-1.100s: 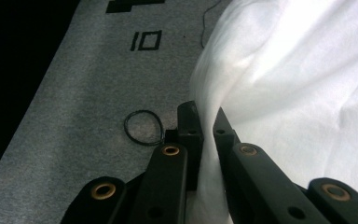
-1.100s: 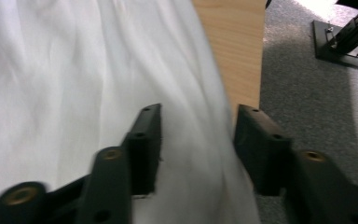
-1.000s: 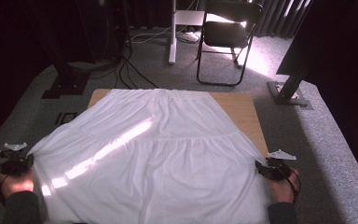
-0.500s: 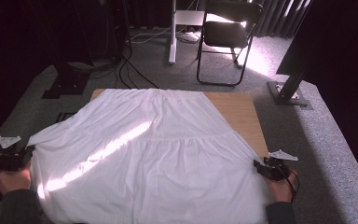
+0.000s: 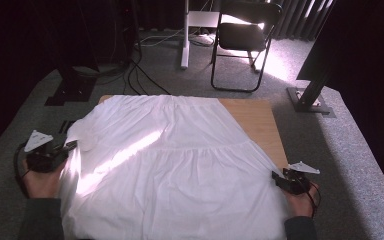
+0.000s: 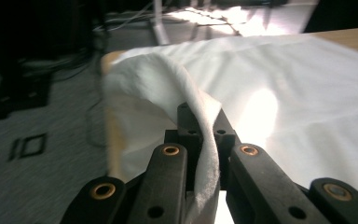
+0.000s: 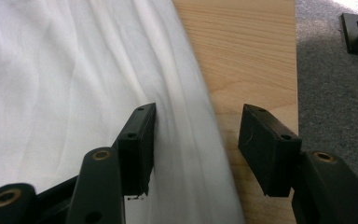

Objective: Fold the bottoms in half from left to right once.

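**Left edge lifted, right jaws slack**

Since a second ago your left gripper (image 5: pixel 75 145) has risen and carried the left edge of the cloth (image 5: pixel 180 165) up and inward, so a fold now stands off the table (image 5: pixel 257 120) where the edge lay flat before. Your right gripper (image 5: pixel 277 179) has kept its place at the cloth's right edge.

No brand, label or writing can be read on the cloth, the table or either gripper.

Your left fingers (image 6: pixel 189 135) are pressed together and pinch the cloth's edge: in the left gripper view a strip of white fabric runs down between the two pads and arches up and away to the left in a loose hump. The rest of the cloth lies spread over most of the table, with bare wood showing along the right side and far right corner.

Your right fingers (image 7: pixel 140 140) stand spread, with a clear gap between the pads. The left pad rests over the cloth's right hem, the right pad over bare wood just beside it. The hem lies in the gap, but neither pad presses on it, so the right gripper holds nothing.
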Motion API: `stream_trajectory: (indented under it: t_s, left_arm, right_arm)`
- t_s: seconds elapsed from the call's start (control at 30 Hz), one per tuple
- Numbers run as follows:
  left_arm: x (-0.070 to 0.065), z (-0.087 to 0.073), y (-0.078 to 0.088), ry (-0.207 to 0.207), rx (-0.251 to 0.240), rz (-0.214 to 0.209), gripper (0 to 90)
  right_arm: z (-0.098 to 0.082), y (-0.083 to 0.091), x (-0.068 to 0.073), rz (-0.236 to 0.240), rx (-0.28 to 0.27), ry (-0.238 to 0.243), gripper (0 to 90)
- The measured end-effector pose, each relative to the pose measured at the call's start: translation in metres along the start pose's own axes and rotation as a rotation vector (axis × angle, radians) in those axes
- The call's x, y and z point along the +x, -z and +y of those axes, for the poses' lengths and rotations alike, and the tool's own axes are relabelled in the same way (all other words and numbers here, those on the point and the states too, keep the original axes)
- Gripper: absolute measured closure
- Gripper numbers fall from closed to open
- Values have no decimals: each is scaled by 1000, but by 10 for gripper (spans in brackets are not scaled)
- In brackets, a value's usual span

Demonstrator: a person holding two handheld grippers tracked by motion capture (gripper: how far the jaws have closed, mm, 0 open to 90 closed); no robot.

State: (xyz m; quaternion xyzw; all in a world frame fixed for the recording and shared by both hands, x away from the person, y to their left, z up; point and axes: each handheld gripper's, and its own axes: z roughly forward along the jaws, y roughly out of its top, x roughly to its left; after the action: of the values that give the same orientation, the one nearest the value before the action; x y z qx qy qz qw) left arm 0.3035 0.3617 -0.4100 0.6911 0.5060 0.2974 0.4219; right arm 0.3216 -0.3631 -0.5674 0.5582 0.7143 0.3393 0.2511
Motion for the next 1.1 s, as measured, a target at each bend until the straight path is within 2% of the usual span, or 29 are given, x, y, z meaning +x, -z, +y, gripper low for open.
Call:
stream_trajectory:
  t_s: [0.17,0.23,0.27,0.3,0.37,0.4,0.47,0.57,0.63,0.67,0.7,0.77,0.8,0.87,0.9,0.93,1.0,1.07,1.1]
  left_arm:
    - [-43,26,-13,-48,-56,-146,880]
    - [-65,42,-18,-91,-75,-193,881]
    - [-65,42,-18,-91,-75,-193,881]
    - [-89,58,-25,-143,-91,-239,881]
    - [-115,74,-34,-187,-108,-298,881]
    - [-125,79,-37,-199,-114,-324,881]
    - [-155,90,-52,-206,-128,-431,883]
    - [-199,100,-71,-221,-128,-567,885]
    - [-229,104,-80,-257,-121,-628,886]
    - [-229,104,-80,-257,-121,-628,886]
    - [-270,107,-87,-305,-123,-738,886]
    - [-300,107,-93,-326,-112,-823,886]
    - [-315,104,-98,-352,-84,-851,886]
    - [-345,94,-113,-413,-10,-882,885]
    - [-345,94,-113,-413,-10,-882,884]
    - [-370,74,-134,-446,79,-890,884]
    - [-375,60,-150,-430,131,-895,738]
    - [-371,52,-156,-436,141,-853,643]
    - [-365,51,-156,-425,135,-836,625]
  right_arm:
    - [-1,0,0,-3,-4,-1,459]
    - [-1,0,1,-3,-5,-2,459]
    - [-1,0,1,-3,-5,-2,459]
    - [-1,0,1,-3,-5,-2,459]
    - [-1,0,1,-3,-6,-2,459]
    - [-1,0,0,-3,-7,-1,459]
    - [-1,0,1,-3,-7,-2,458]
    - [-1,0,1,-3,-7,-2,459]
    - [-1,0,1,-3,-7,-2,458]
    - [-1,0,1,-3,-7,-2,458]
    - [-1,0,1,-3,-7,-2,459]
    - [-1,0,1,-3,-7,-2,458]
    - [-1,0,0,-3,-7,-2,459]
    - [-1,0,0,-3,-7,-2,459]
    - [-1,0,0,-3,-7,-2,459]
    - [-1,0,1,-3,-7,-2,459]
    - [-1,0,1,-4,-5,-3,457]
    - [0,0,1,-10,6,-7,448]
    - [2,1,2,-17,18,-10,440]
